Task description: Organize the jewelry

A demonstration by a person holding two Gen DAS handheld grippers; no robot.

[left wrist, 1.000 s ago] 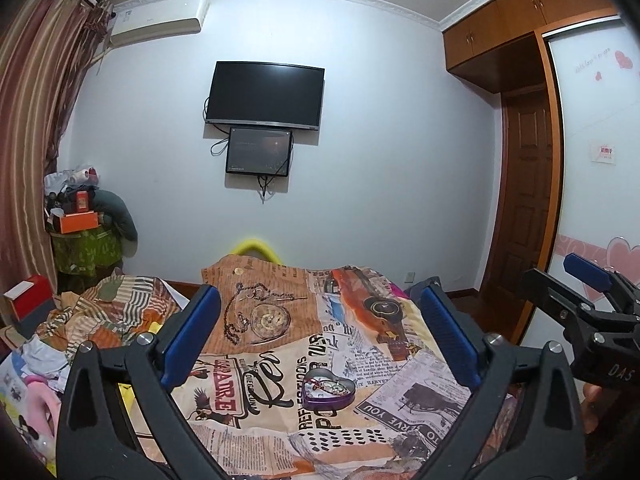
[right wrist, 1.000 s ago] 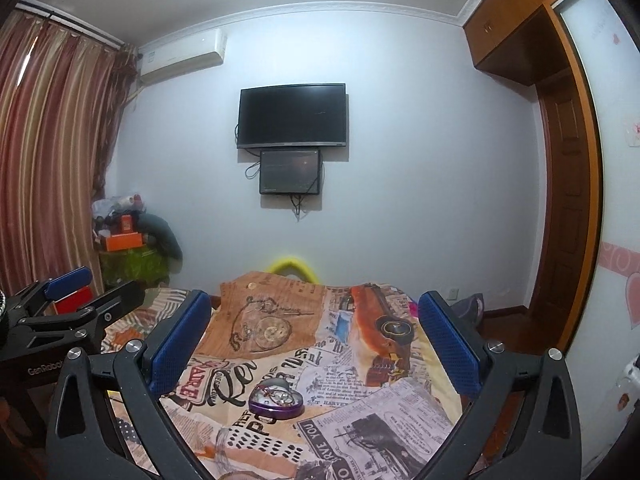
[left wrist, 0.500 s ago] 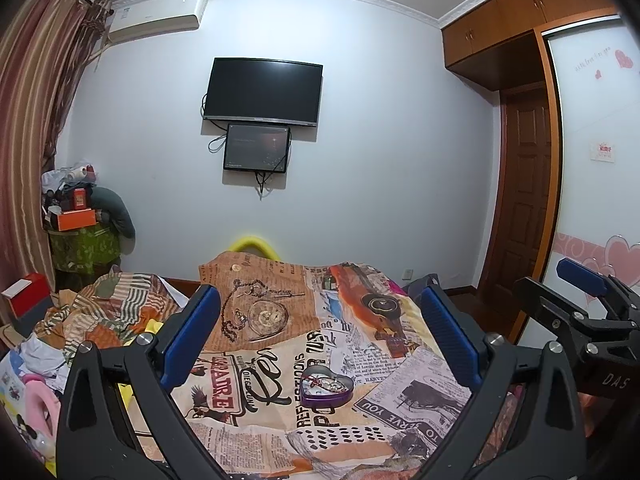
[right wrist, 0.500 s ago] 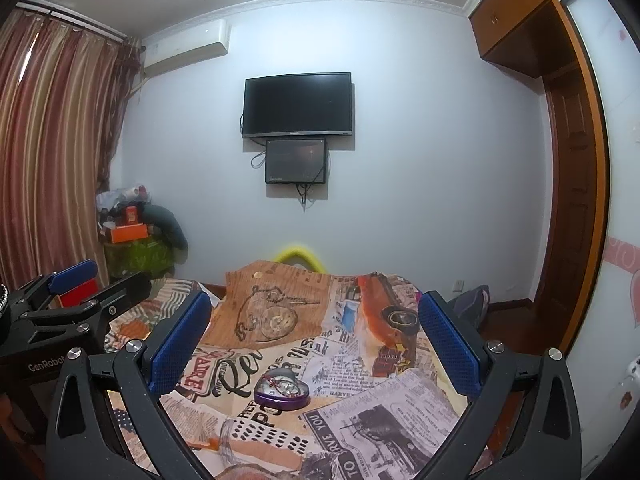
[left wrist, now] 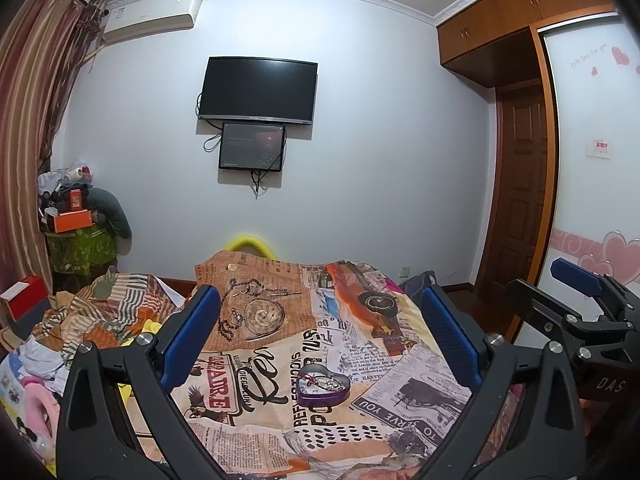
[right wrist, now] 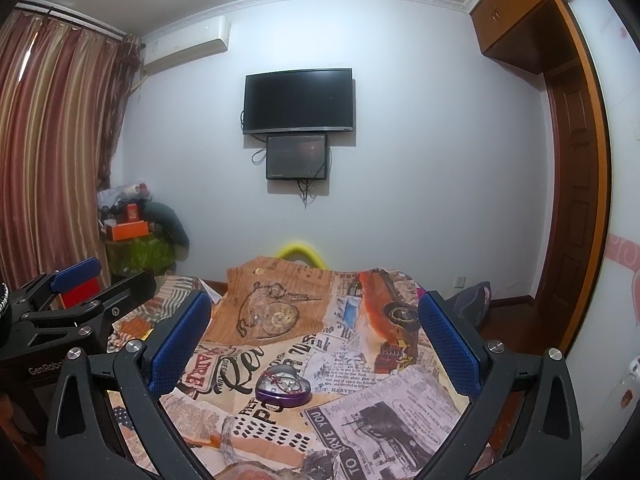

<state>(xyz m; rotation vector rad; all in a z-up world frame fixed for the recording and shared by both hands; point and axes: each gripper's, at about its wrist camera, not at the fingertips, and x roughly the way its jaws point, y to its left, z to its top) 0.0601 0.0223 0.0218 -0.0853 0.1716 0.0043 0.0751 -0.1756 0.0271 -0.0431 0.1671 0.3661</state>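
A purple heart-shaped box (left wrist: 323,389) lies open on the newspaper-print bedspread (left wrist: 256,360), with small jewelry pieces inside. It also shows in the right wrist view (right wrist: 283,386). My left gripper (left wrist: 320,344) is open and empty, held above and short of the box. My right gripper (right wrist: 316,344) is open and empty too, likewise short of the box. Each gripper shows at the edge of the other's view: the right one (left wrist: 576,300) and the left one (right wrist: 76,292).
A striped crumpled blanket (left wrist: 108,304) lies at the bed's left. A cluttered green stand with an orange box (left wrist: 72,220) is in the far left corner. A TV (left wrist: 258,90) hangs on the far wall. A wardrobe and door (left wrist: 520,208) are on the right.
Both views have shifted slightly, and the heart box sits a little lower and nearer in the frames. Both grippers stay open.
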